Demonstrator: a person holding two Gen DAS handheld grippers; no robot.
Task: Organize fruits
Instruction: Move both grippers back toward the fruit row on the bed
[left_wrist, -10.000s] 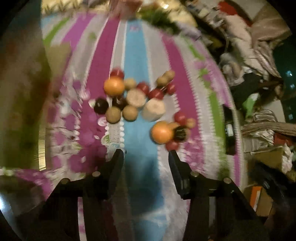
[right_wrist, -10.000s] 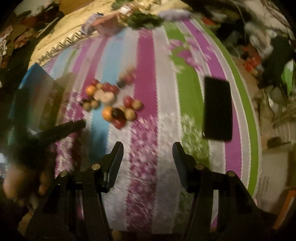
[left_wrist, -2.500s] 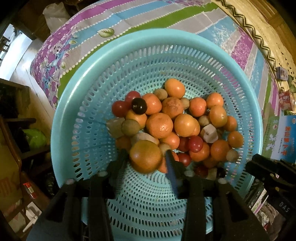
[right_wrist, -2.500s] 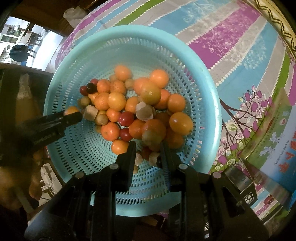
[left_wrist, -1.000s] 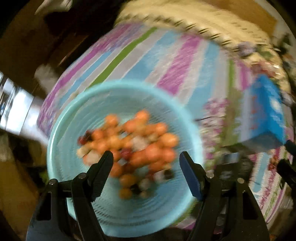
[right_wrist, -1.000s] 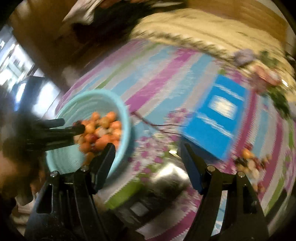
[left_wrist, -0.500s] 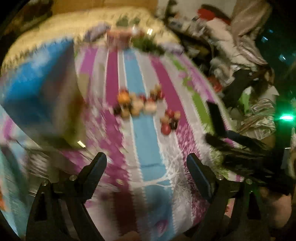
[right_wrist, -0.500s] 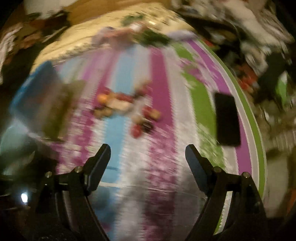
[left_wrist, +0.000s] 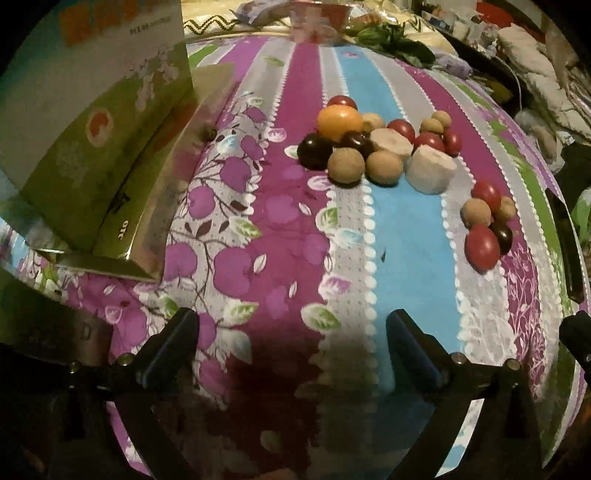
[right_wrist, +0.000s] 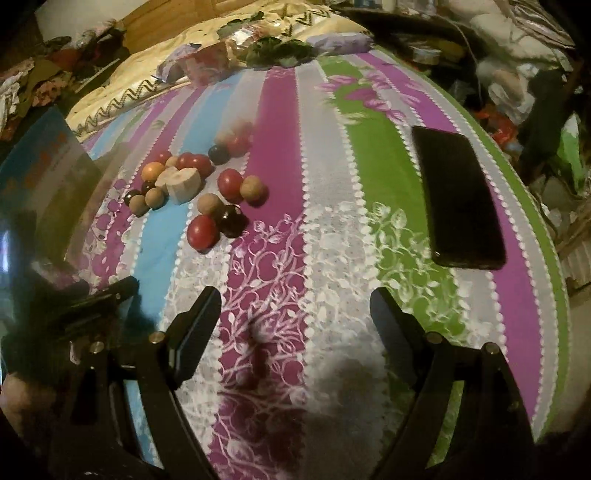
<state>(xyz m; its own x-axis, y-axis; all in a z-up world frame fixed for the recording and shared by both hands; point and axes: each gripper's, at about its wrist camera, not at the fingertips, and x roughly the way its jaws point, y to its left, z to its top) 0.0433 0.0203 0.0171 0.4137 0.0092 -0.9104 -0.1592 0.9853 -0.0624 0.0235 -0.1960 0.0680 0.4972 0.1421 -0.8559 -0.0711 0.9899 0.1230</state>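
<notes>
Several small fruits lie in two loose clusters on the striped cloth (left_wrist: 399, 236). The far cluster has an orange fruit (left_wrist: 340, 120), a dark plum (left_wrist: 314, 151), tan round fruits (left_wrist: 345, 165) and a pale cut chunk (left_wrist: 430, 173). The near right cluster has a red fruit (left_wrist: 481, 246) and a dark one (left_wrist: 501, 235). The same fruits show in the right wrist view, with the red fruit (right_wrist: 201, 232) nearest. My left gripper (left_wrist: 291, 343) is open and empty, short of the fruits. My right gripper (right_wrist: 295, 317) is open and empty, to the right of them.
A green and blue box (left_wrist: 92, 122) stands on the cloth at the left. A black phone (right_wrist: 458, 199) lies on the green stripe at the right. Packets and leafy greens (right_wrist: 280, 51) sit at the far end. Clutter surrounds the cloth's right edge.
Both grippers have swung away from the blue basket of fruit to the cloth with the loose fruits. The orange fruit held 2.5 s ago is gone from my left gripper. Both jaws stand wide open.
</notes>
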